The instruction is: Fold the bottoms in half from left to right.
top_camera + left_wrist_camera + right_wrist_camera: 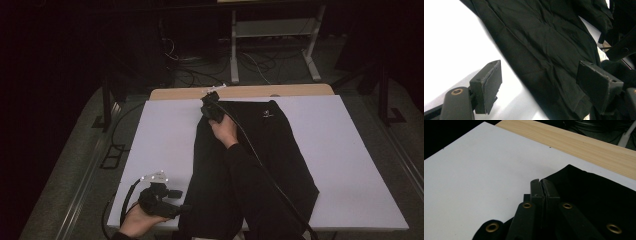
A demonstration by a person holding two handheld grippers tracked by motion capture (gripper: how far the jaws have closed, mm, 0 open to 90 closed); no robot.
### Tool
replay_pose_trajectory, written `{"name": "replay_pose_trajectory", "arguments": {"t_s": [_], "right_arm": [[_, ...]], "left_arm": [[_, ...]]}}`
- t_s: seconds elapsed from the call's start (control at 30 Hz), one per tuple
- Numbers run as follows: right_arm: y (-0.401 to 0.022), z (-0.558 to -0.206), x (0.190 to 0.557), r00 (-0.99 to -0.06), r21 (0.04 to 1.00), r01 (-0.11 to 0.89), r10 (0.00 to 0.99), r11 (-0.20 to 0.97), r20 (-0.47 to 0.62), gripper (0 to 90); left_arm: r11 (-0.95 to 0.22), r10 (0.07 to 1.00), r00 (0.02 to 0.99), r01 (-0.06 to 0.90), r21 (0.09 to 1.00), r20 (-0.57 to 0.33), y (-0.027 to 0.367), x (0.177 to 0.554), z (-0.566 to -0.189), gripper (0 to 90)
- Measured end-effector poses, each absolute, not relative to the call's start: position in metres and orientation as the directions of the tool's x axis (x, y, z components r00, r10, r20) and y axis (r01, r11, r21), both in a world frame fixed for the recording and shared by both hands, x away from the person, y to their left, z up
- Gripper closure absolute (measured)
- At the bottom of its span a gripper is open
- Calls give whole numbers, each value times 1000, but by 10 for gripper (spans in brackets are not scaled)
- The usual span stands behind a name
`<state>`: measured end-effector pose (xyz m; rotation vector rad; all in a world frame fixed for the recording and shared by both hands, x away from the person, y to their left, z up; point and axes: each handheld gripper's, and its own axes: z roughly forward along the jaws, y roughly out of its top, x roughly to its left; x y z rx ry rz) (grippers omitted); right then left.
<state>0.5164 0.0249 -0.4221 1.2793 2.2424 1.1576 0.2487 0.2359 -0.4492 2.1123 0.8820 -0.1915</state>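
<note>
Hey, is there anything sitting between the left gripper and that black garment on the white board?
Nothing visible. The left gripper hangs open at the near edge of the black garment, with only bare white board and cloth between its jaws. The right gripper is shut at the garment's far corner, out of the way.

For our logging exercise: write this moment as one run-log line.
scene: black garment on white board | left hand-held gripper: open, near hem | right hand-held gripper: shut at far left corner, grip on cloth unclear

Your tongs (541, 185) are pressed together at the black cloth's (594, 195) edge, on the white tabletop (474, 175).
</note>
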Motion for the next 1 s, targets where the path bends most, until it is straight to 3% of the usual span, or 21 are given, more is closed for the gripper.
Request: {"name": "replay_pose_trajectory", "arguments": {"t_s": [0.23, 0.4, 0.63, 1.0], "right_arm": [[23, -420, 517, -557, 776, 569, 822, 273, 119, 867], [24, -420, 516, -556, 776, 567, 823, 275, 115, 867], [22, -418, 515, -562, 776, 568, 818, 276, 121, 867], [11, -411, 515, -570, 784, 563, 810, 262, 139, 867]], "left_arm": [[-472, 477, 762, 643, 604, -438, 231, 247, -449, 444], [-571, 456, 834, 541, 617, -310, 223, 241, -447, 637], [-594, 471, 841, 526, 608, -266, 219, 242, -446, 870], [-613, 459, 851, 512, 602, -256, 215, 243, -442, 888]]}}
